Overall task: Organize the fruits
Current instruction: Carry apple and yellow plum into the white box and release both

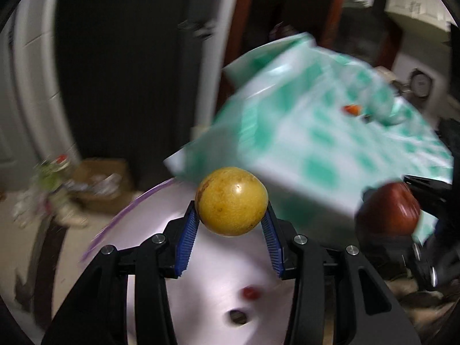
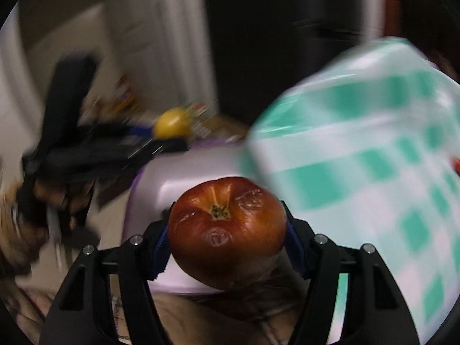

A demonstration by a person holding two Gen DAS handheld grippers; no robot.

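My left gripper (image 1: 231,218) is shut on a round yellow fruit (image 1: 231,201) and holds it above a pale lilac basin (image 1: 201,281). Two small dark red fruits (image 1: 250,292) lie in the basin. My right gripper (image 2: 227,235) is shut on a wrinkled red apple (image 2: 227,230), also above the lilac basin (image 2: 161,201). The apple also shows in the left wrist view (image 1: 388,208) at the right. The yellow fruit shows in the right wrist view (image 2: 172,126) at the upper left, in the left gripper. Both views are blurred by motion.
A table with a green-and-white checked cloth (image 1: 330,132) stands to the right of the basin; it also fills the right of the right wrist view (image 2: 373,172). A cardboard box with clutter (image 1: 95,184) sits on the floor at the left. A dark doorway is behind.
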